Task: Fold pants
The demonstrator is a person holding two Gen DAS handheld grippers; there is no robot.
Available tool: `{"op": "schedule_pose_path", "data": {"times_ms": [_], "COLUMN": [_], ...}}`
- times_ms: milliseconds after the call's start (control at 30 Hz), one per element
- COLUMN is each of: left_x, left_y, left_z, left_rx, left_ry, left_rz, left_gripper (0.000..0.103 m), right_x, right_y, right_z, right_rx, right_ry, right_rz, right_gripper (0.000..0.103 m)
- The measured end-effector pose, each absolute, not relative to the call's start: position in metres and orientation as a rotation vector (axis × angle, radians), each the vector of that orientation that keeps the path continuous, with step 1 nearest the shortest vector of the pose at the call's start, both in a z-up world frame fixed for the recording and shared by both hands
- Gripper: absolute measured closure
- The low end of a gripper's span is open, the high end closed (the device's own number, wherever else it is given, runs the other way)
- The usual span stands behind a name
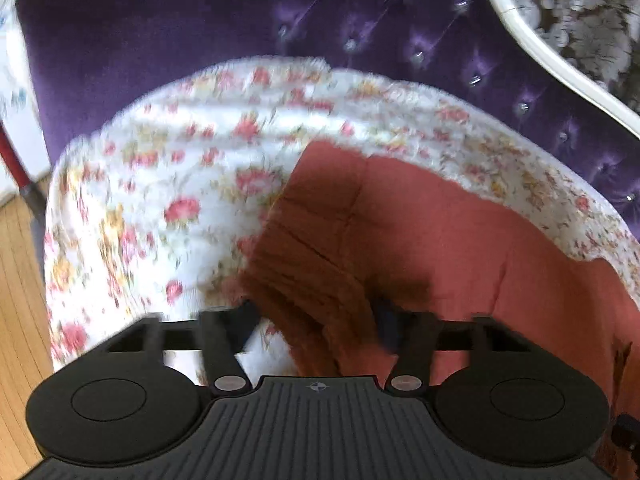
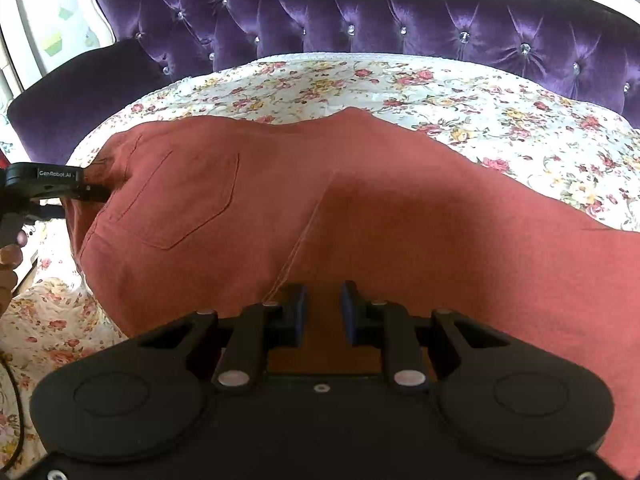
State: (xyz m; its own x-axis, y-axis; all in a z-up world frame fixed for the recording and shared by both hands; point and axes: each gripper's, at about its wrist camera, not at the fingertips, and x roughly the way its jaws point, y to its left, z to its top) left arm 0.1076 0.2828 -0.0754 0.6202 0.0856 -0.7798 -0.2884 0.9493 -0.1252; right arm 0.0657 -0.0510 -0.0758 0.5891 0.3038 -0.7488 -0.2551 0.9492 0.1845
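The rust-red pants (image 2: 360, 208) are lying spread across a floral bedsheet (image 2: 460, 96) on a bed with a tufted purple velvet headboard (image 2: 360, 12), a back pocket (image 2: 188, 196) facing up near the waist end and a stitched seam (image 2: 298, 244) running toward the right wrist camera. The left gripper (image 1: 316, 320) is reaching in at the waistband (image 1: 308, 264), where the gathered, bunched fabric is sitting between its two fingers; this view is blurred, so I cannot tell whether those fingers are actually pinching the cloth or only standing around it. From the right wrist view the same gripper is showing at the far left edge, its black tip touching the waist corner of the pants. The right gripper (image 2: 323, 312) is hovering just above the pants near the seam, its blue-padded fingers (image 2: 349, 312) standing narrowly apart with nothing between them. A strip of wooden floor (image 1: 20, 320) is showing beside the bed.
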Motion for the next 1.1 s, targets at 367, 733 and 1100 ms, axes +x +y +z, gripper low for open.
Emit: {"op": "schedule_pose_path", "data": {"times_ms": [367, 733, 1100], "left_x": [0.088, 0.068, 0.061], "left_y": [0.203, 0.071, -0.091], "left_z": [0.025, 0.089, 0.013], "left_rx": [0.049, 0.296, 0.372], "left_ry": [0.679, 0.525, 0.617], "left_rz": [0.202, -0.022, -0.337], "left_gripper": [0.079, 0.079, 0.079], "right_x": [0.062, 0.037, 0.017], "right_y": [-0.070, -0.137, -0.227], "right_z": [-0.070, -0.054, -0.061], "right_rx": [0.156, 0.243, 0.337], "right_ry": [0.862, 0.801, 0.804], "right_rz": [0.339, 0.290, 0.140], "right_gripper": [0.071, 0.069, 0.068]}}
